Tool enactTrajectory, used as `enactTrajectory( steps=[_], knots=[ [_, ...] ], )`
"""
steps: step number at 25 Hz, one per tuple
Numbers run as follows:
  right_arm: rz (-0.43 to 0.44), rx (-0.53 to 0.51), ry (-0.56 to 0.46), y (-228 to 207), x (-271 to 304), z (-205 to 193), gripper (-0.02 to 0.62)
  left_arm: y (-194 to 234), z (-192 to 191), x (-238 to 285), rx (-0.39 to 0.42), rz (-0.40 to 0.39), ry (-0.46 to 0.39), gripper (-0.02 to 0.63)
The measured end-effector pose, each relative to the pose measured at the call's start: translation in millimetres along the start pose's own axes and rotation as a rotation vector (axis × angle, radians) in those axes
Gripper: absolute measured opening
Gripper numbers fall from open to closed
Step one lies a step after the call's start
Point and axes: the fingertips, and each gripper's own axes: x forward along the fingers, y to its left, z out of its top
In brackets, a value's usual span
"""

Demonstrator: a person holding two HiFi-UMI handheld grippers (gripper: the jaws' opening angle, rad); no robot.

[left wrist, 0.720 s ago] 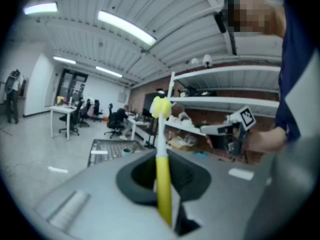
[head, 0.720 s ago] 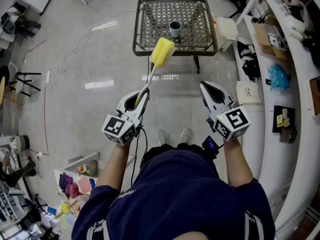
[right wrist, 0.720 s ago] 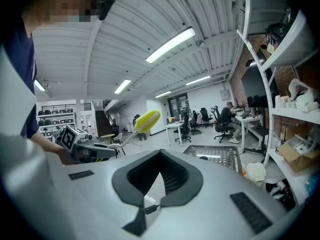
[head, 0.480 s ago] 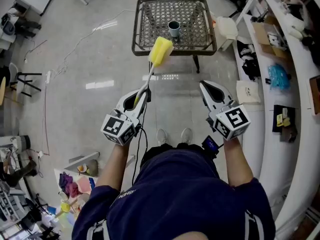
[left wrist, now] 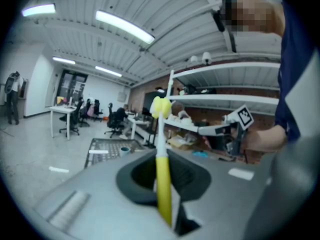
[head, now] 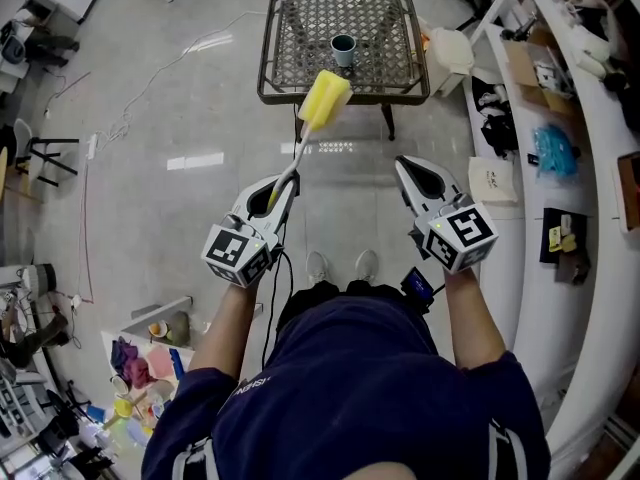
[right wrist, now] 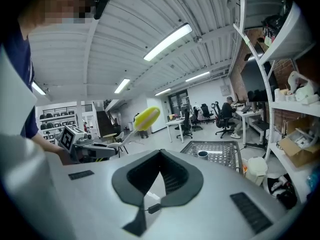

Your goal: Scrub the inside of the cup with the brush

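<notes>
Pale polished floor runs under me to a metal mesh table (head: 300, 38), well ahead of my feet, with shelving along my right. The cup (head: 343, 48) stands upright near the middle of the tabletop, well apart from both my grippers. My left gripper (head: 283, 190) is clamped on the yellow lower end of the brush (head: 303, 143), whose slim handle rises to a fat yellow sponge head. My right gripper (head: 410, 171) is pressed together on nothing. I judge the brush light, with a soft head that should squash into the cup. Since I hold it far from the head, the tip will probably sway and I have little force at that end. The cup looks small, rigid and light enough to skate or tip on the open mesh, so I would pinch its outer wall or rim with my free right gripper before scrubbing. Compared with a moment ago little differs: table and cup sit slightly higher in the head view, and both grips are unchanged.
</notes>
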Motion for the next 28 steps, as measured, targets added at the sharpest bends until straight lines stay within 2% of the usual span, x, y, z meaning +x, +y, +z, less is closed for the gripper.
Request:
enactTrajectory(
  steps=[12,18,28],
  knots=[
    [0.034,0.019,0.043,-32.6,-9.0,-17.1,-0.003,-11.7,-8.9,23.6,-0.011,0.050,0.008,0.028],
    [0.037,0.035,0.060,-51.5,-1.7,-20.7,-0.003,-3.4,-12.5,37.8,-0.032,0.065,0.018,0.028],
    [0.030,0.059,0.098,-78.5,58.9,-22.1,-0.003,53.2,-6.4,67.7,-0.044,0.063,0.033,0.028]
  ],
)
